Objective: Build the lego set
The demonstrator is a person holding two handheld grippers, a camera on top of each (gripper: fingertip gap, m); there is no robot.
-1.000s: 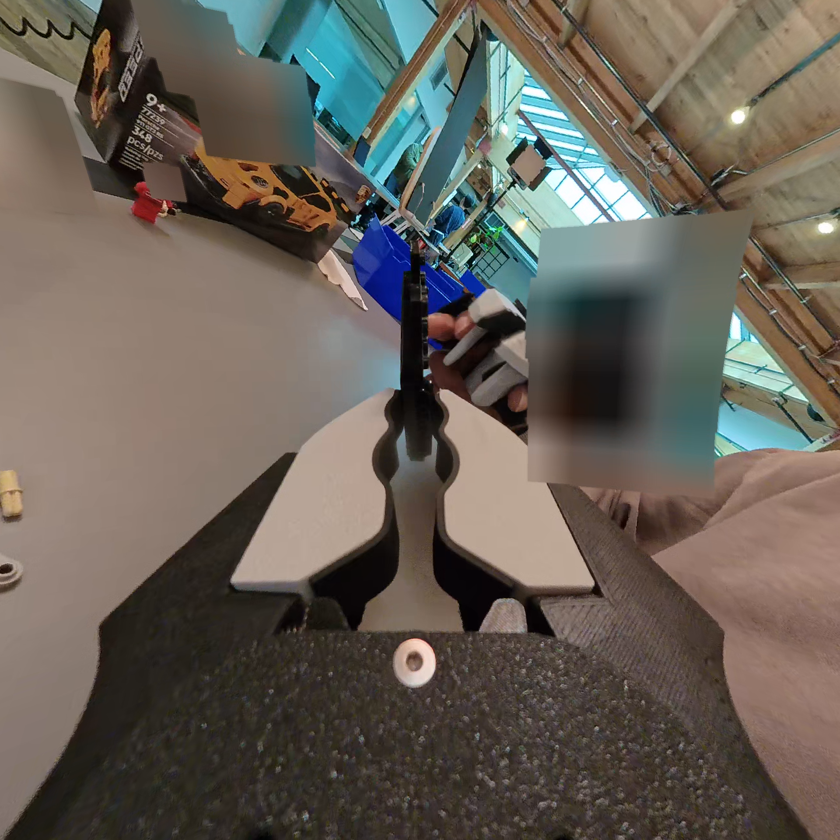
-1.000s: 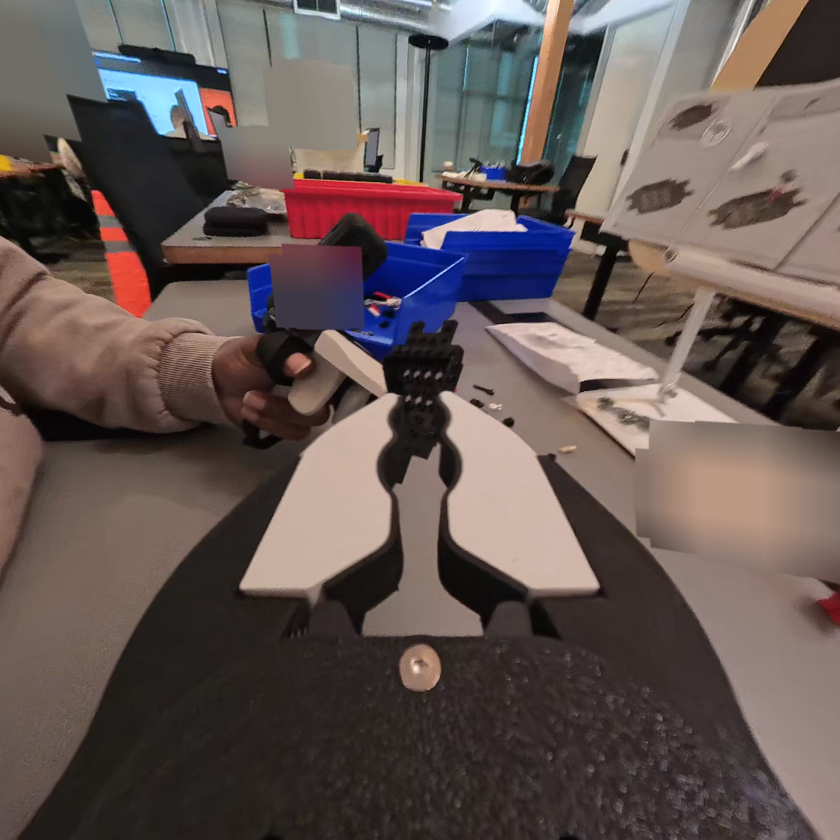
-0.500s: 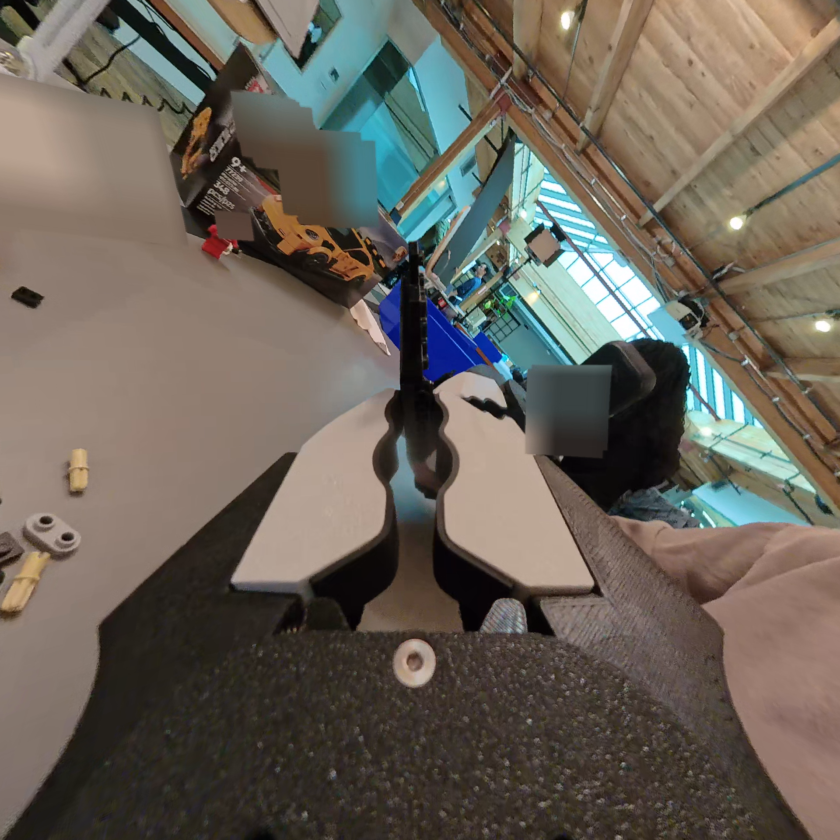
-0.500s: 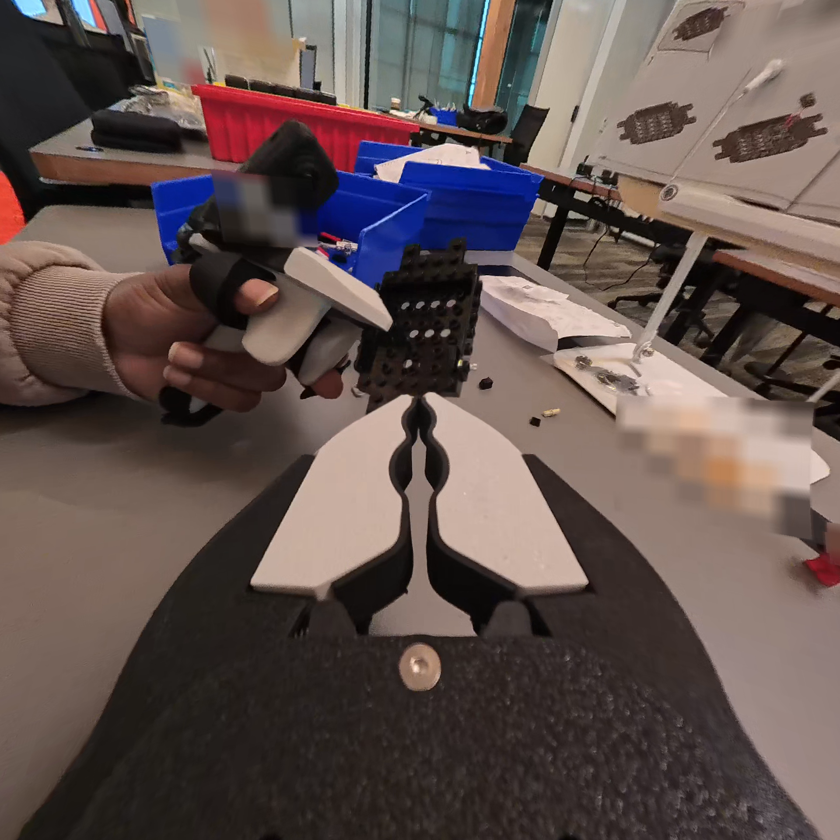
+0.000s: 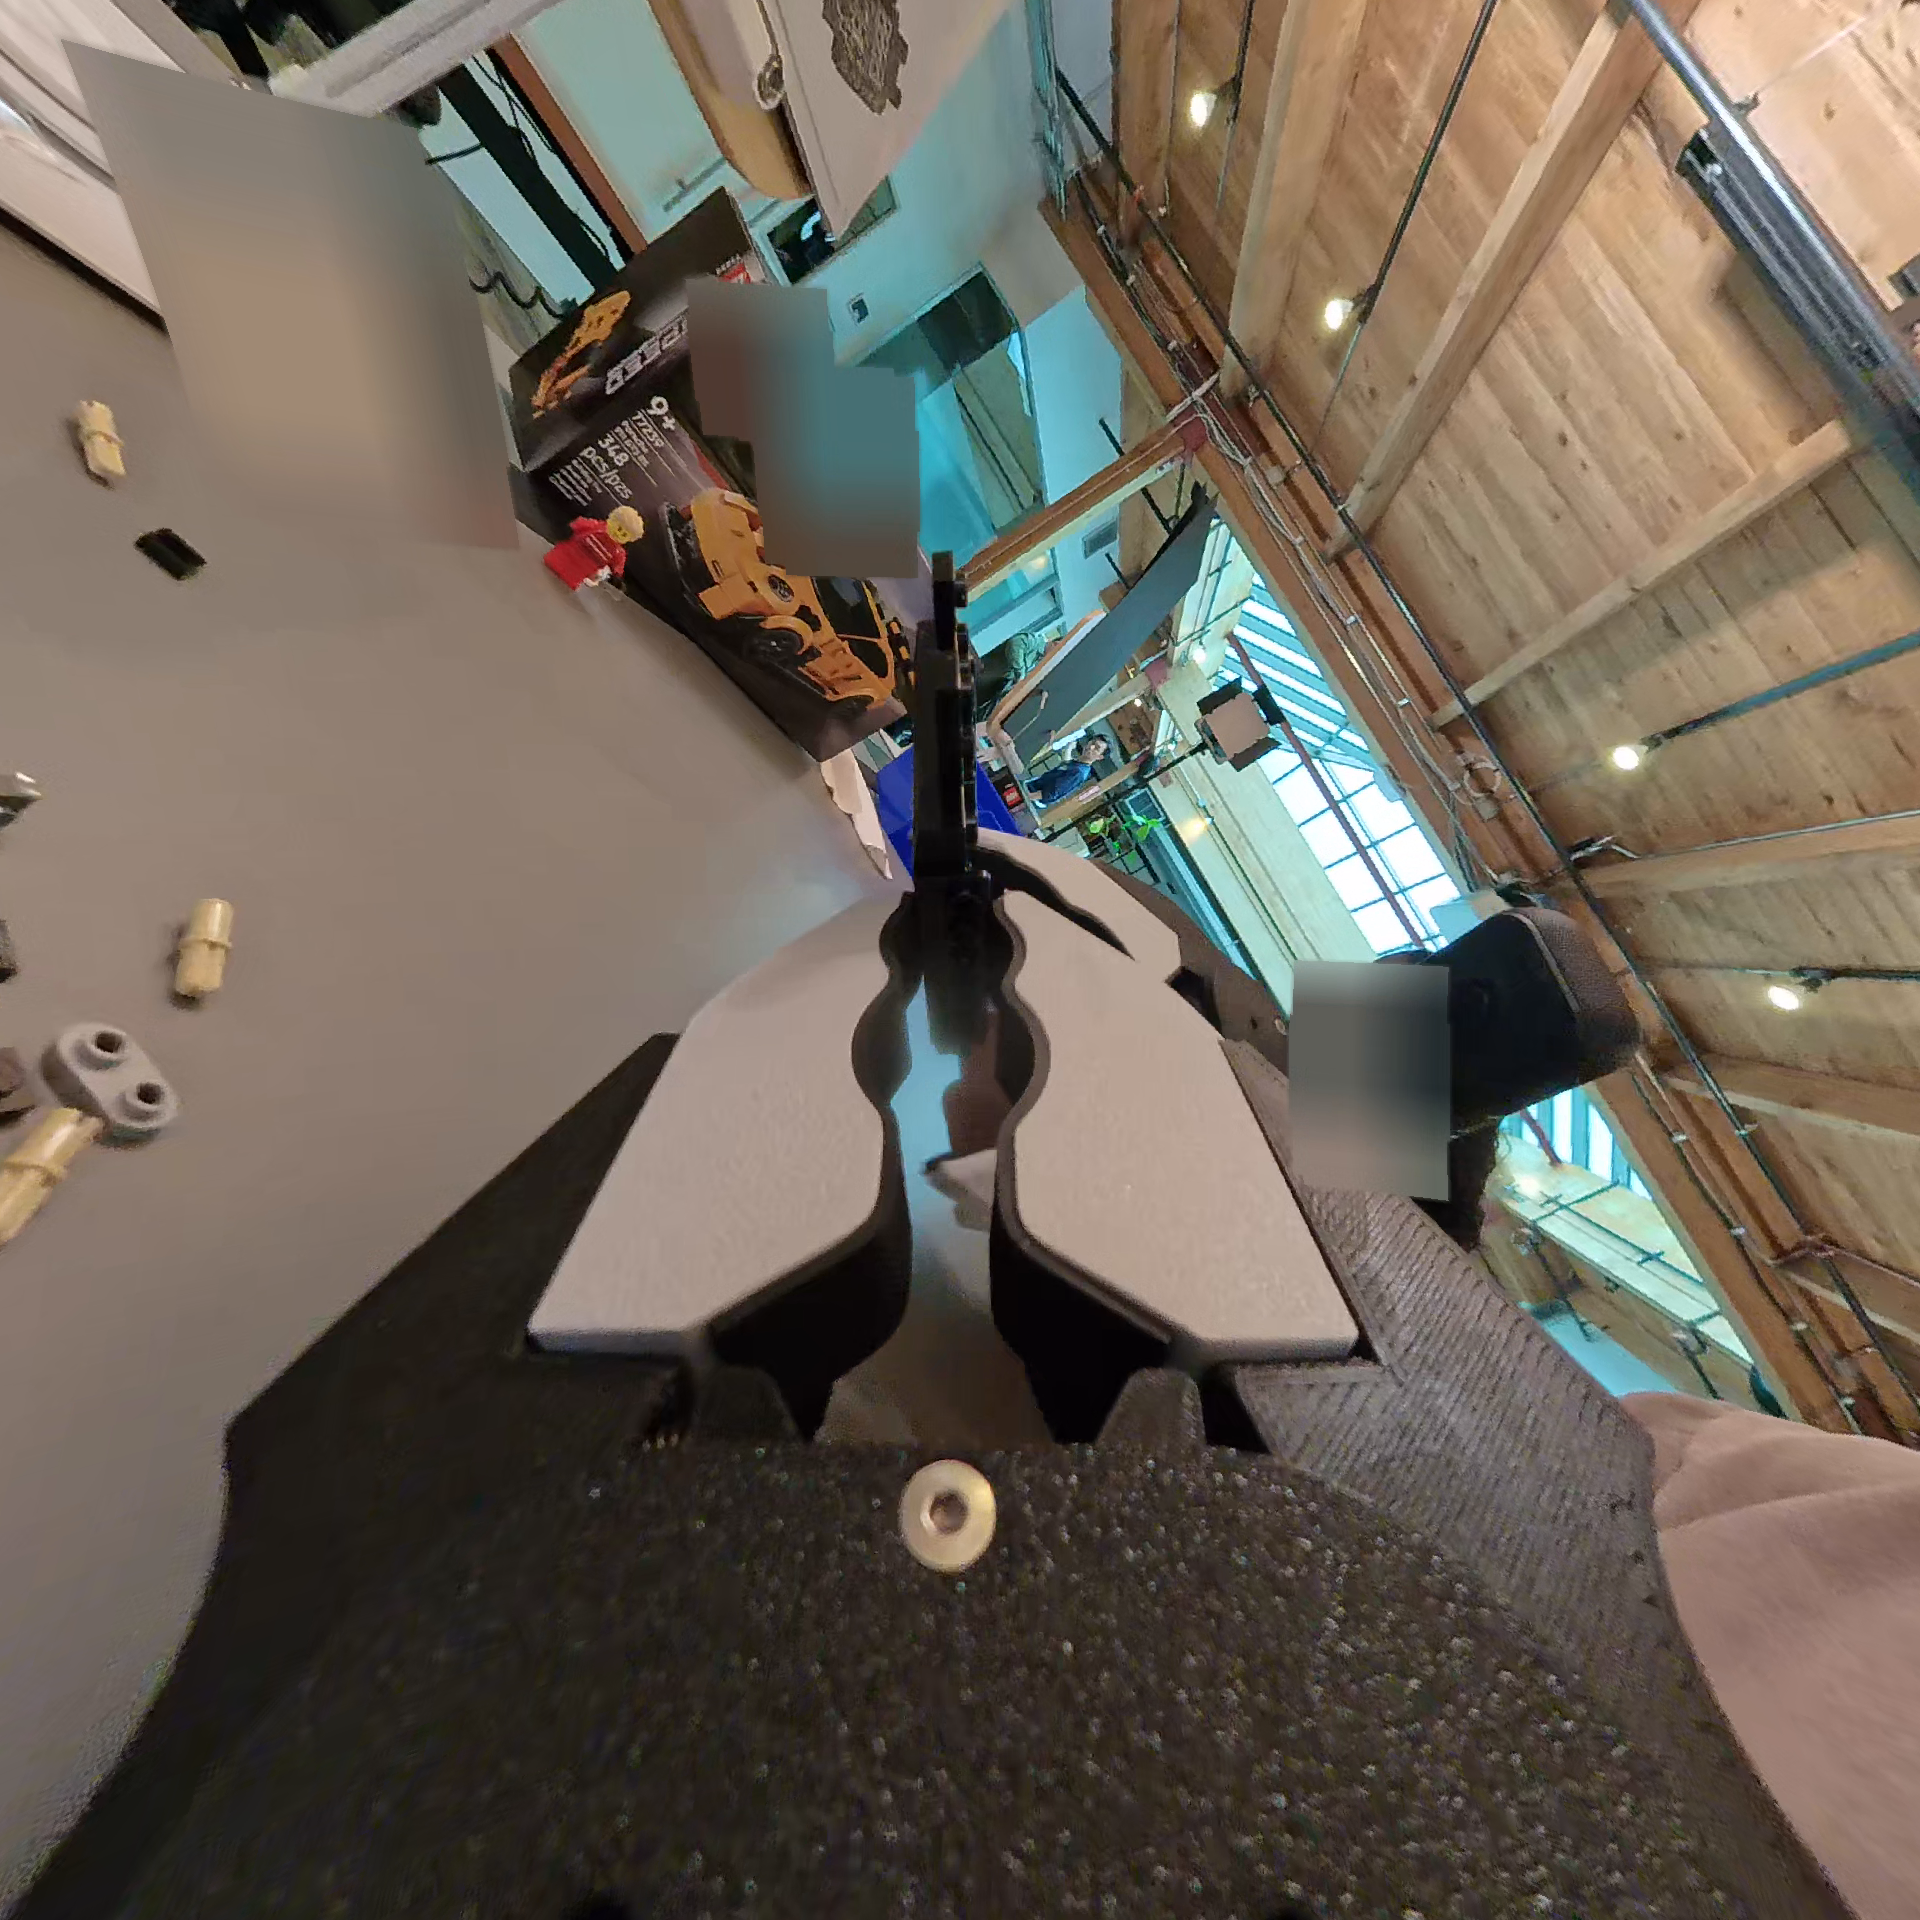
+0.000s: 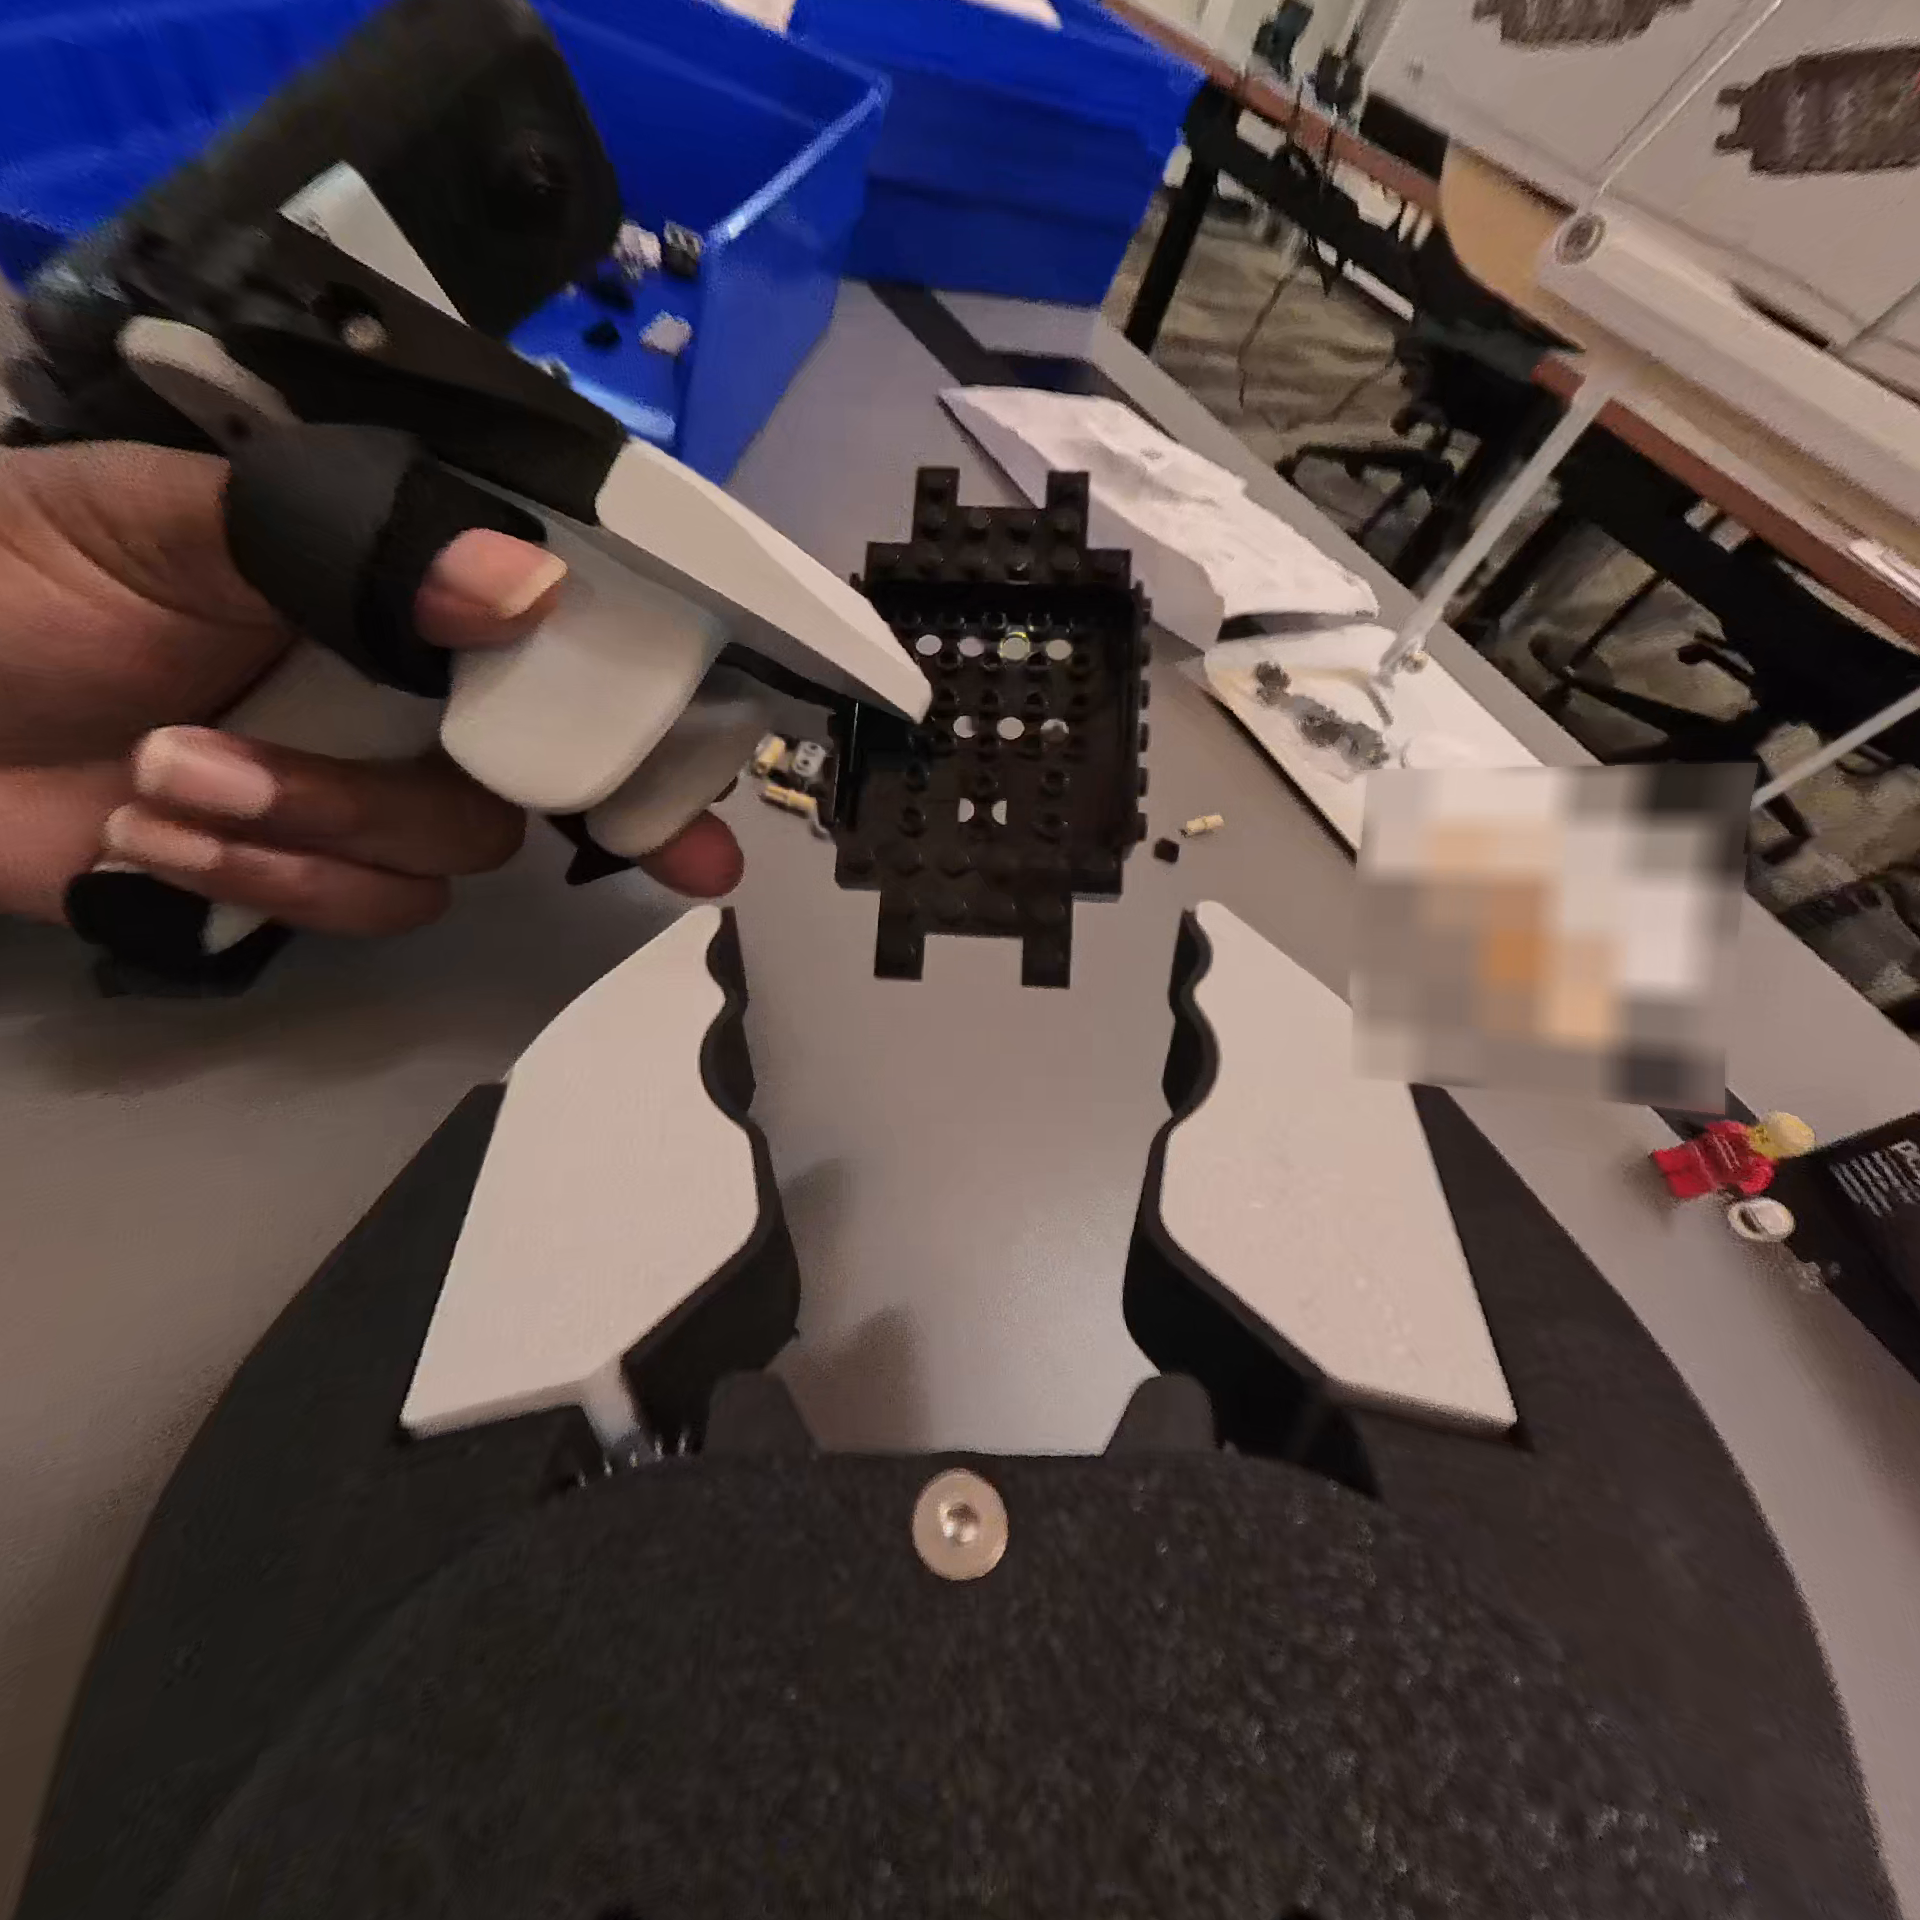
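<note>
A black Lego set box (image 5: 665, 499) is showing white printed lettering and numbers beside a yellow car picture; wording withheld.

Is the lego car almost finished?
Not nearly. Only a flat black base is built; the left hand-held gripper holds it up. The right hand-held gripper is open and empty. Loose pieces lie on the table, unused.

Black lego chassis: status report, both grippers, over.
Left gripper shut on black lego chassis, held edgewise above table. Right gripper open, just short of it. Nothing between them.
</note>
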